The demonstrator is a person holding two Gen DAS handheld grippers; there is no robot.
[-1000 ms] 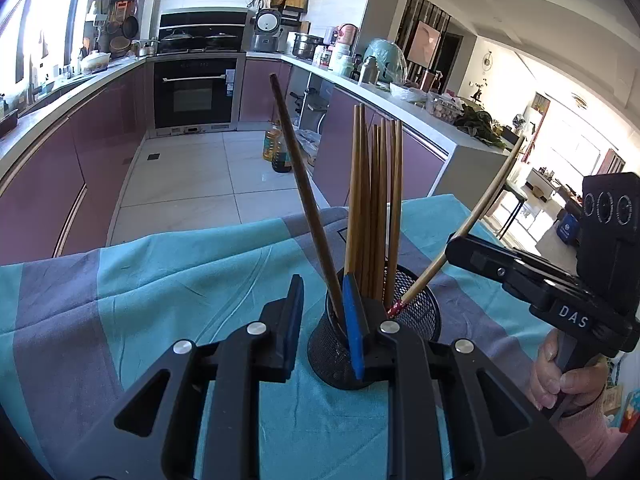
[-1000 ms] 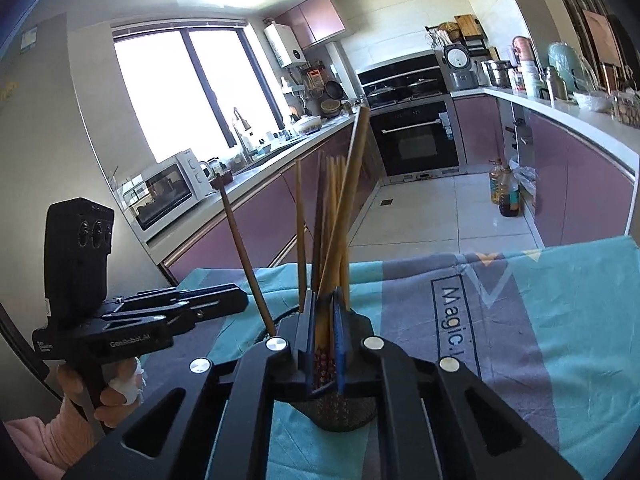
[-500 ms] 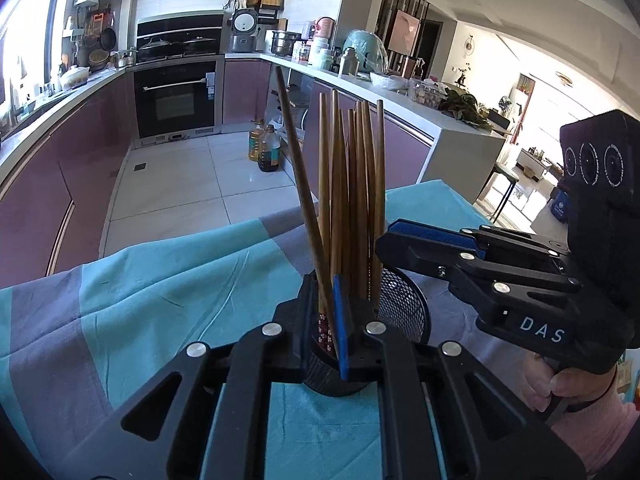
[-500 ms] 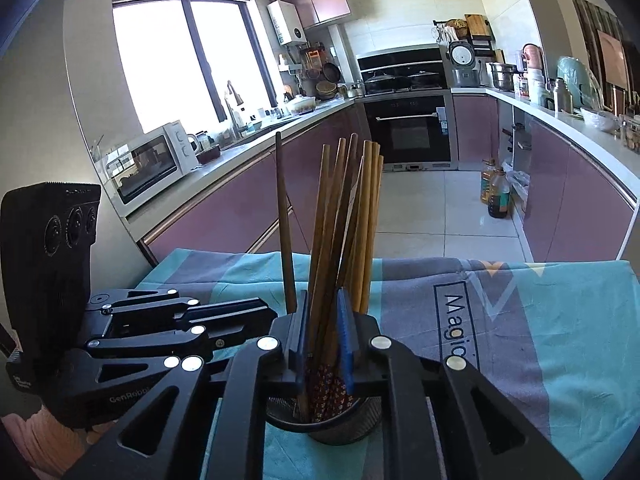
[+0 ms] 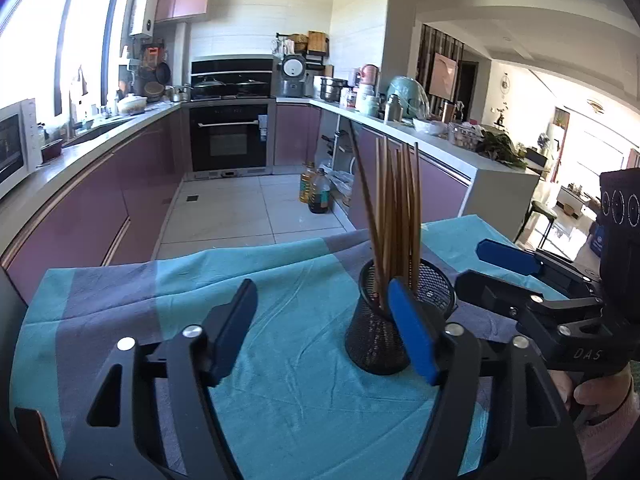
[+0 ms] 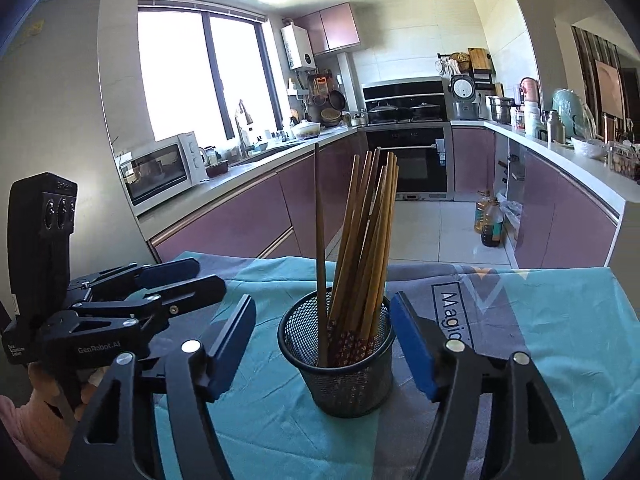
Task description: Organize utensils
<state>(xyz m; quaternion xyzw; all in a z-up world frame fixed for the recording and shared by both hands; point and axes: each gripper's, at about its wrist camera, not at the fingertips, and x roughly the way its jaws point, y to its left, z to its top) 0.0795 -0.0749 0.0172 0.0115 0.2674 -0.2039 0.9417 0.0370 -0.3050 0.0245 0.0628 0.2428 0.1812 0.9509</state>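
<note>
Wooden chopsticks [image 6: 362,240] released, both tools opened

The left wrist view is taken from just behind the left gripper [image 5: 320,320], tilted down over the cloth-covered table [image 5: 120,300] and faced toward the oven [image 5: 229,138]; the mesh cup [image 5: 376,340] is seen close, right of centre, with the right gripper [image 5: 492,276] at the right edge. The right wrist view is taken from behind the right gripper [image 6: 322,336], with the mesh cup [image 6: 344,376] centred and near. The left gripper [image 6: 192,284], table [image 6: 560,340], oven [image 6: 406,158] and chopsticks [image 6: 360,248] are shared.
</note>
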